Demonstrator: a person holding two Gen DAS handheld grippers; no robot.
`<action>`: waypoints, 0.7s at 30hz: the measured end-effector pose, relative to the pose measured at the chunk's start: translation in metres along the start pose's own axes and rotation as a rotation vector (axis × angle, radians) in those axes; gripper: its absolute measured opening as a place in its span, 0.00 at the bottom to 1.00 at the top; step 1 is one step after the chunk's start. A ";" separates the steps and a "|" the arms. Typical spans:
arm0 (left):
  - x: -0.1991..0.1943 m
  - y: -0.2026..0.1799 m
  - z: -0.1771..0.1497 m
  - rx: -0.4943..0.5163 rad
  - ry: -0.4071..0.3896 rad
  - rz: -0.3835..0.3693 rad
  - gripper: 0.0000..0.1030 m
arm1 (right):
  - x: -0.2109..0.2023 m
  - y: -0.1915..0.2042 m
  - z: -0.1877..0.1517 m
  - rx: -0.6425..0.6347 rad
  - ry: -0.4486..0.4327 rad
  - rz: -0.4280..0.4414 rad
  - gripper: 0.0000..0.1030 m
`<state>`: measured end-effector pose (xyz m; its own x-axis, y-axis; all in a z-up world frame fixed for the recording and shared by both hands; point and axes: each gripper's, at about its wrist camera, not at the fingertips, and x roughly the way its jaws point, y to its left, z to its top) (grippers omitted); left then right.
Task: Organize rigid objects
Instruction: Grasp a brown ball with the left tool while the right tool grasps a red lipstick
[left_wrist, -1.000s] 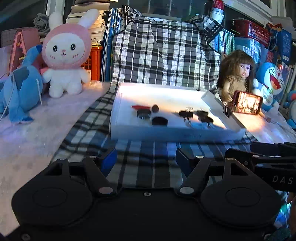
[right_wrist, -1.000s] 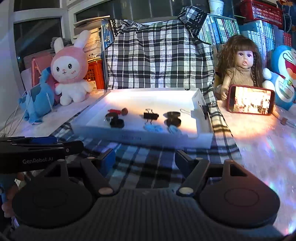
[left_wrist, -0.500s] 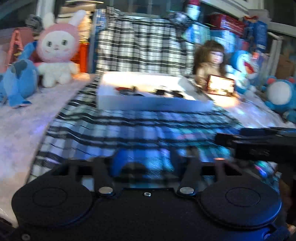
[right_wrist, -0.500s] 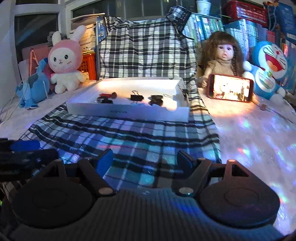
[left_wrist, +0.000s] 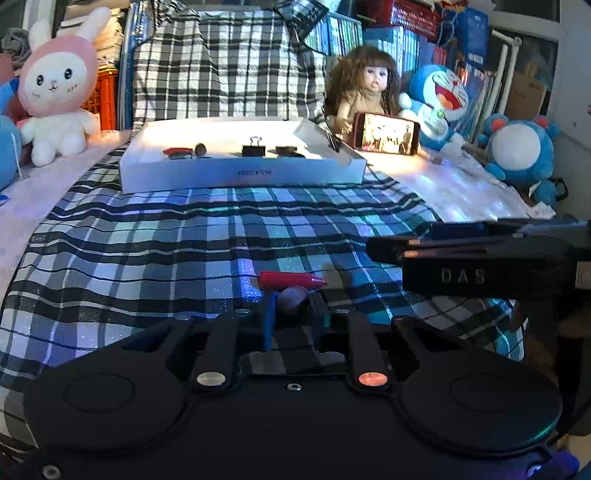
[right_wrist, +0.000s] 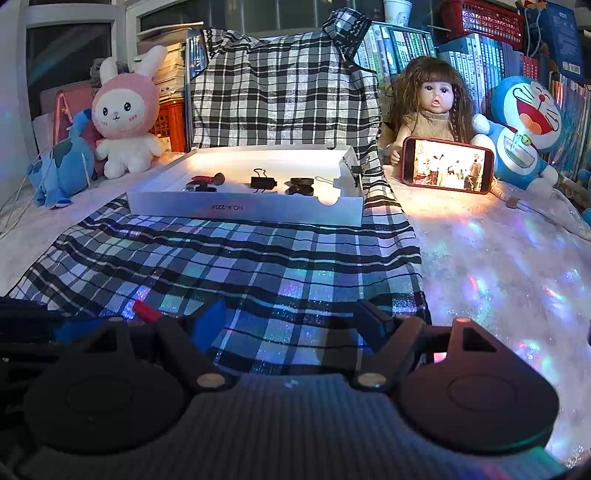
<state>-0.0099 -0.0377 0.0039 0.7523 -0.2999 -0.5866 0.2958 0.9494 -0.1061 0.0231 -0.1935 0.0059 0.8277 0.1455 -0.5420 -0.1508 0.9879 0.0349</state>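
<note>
Crayon-like red stick (left_wrist: 292, 281) lies on the plaid cloth (left_wrist: 207, 236) just ahead of the left tongs (left_wrist: 293, 312), its pointed end toward the right. Between the blue pads of the left tongs sits a small brownish, rounded piece (left_wrist: 291, 297), and the pads are clamped on it; whether the red stick is joined to that piece or merely touches it cannot be told. From the right wrist view the red stick's end (right_wrist: 147, 314) shows at the lower left, beside the left tongs' blue pad.

Right tongs (right_wrist: 291, 321) hover over the cloth with their jaws well apart and nothing between them. In the left wrist view their black body (left_wrist: 480, 266) reaches in from the right, near the red stick but not touching it.

Farther back on the cloth stands a white shallow box (right_wrist: 243, 210). Inside it lie a black binder clip (right_wrist: 263, 182), two dark round pieces (right_wrist: 301, 185) to its right, and another red stick with a brown knob (right_wrist: 208, 180) among dark bits to its left.

Behind the box the cloth rises over some bulk. A pink-hooded rabbit plush (right_wrist: 125, 114) sits to the left, a doll (right_wrist: 430, 107) to the right behind a lit phone (right_wrist: 447, 170), and a blue cat plush (right_wrist: 524, 125) farther right.
</note>
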 end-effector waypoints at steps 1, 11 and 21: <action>-0.002 0.002 0.000 0.002 -0.008 0.006 0.18 | 0.000 0.002 -0.001 -0.006 0.002 0.004 0.82; 0.000 0.043 0.008 -0.080 -0.023 0.140 0.18 | -0.001 0.038 -0.010 -0.076 0.036 0.123 0.70; 0.018 0.033 0.012 -0.059 -0.019 0.085 0.18 | 0.006 0.037 -0.007 -0.083 0.048 0.050 0.52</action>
<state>0.0203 -0.0126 -0.0004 0.7842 -0.2192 -0.5804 0.1957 0.9751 -0.1039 0.0188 -0.1567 -0.0014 0.7915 0.1901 -0.5809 -0.2375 0.9714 -0.0057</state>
